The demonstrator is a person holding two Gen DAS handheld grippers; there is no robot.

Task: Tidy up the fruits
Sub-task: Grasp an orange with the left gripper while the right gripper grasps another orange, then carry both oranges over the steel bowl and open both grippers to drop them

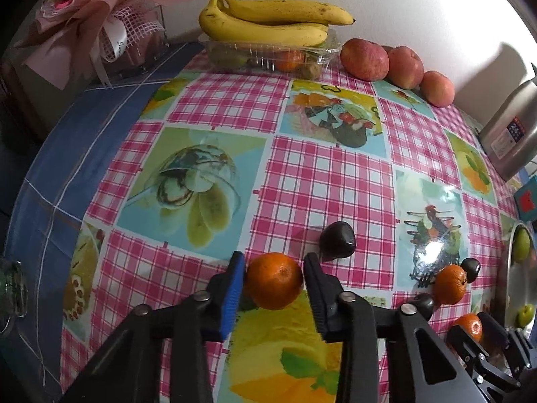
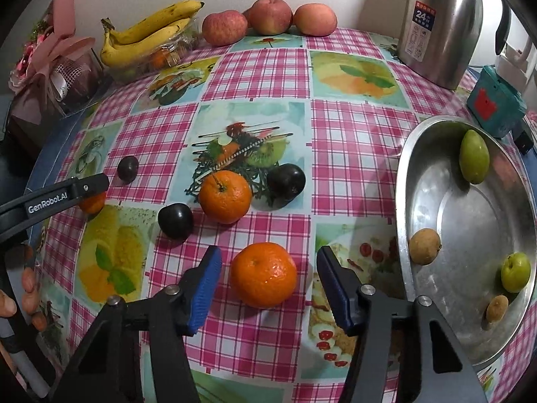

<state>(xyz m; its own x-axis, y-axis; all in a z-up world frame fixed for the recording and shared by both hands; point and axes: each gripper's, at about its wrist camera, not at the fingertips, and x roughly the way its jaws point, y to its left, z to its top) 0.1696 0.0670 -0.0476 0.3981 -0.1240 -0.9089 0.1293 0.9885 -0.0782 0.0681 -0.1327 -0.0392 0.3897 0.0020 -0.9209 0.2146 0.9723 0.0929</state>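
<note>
My left gripper [image 1: 274, 258] is shut on a mandarin [image 1: 273, 282] that rests on the checked tablecloth; both pads touch its sides. My right gripper [image 2: 268, 251] is open around a second mandarin [image 2: 263, 273], with a small gap on each side. A third mandarin [image 2: 225, 196] lies further back among three dark plums [image 2: 286, 184] [image 2: 175, 220] [image 2: 127, 168]. To the right stands a metal bowl [image 2: 470, 235] holding green fruits [image 2: 474, 156] and small brown ones [image 2: 424, 247].
At the back are bananas [image 1: 268, 23] on a clear plastic tray [image 1: 268, 53], three apples [image 2: 268, 15], a steel thermos jug [image 2: 439, 27] and a teal box [image 2: 493, 104]. A pink gift box [image 1: 100, 33] is at the back left. A person's fingers [image 2: 28, 288] show at the left edge.
</note>
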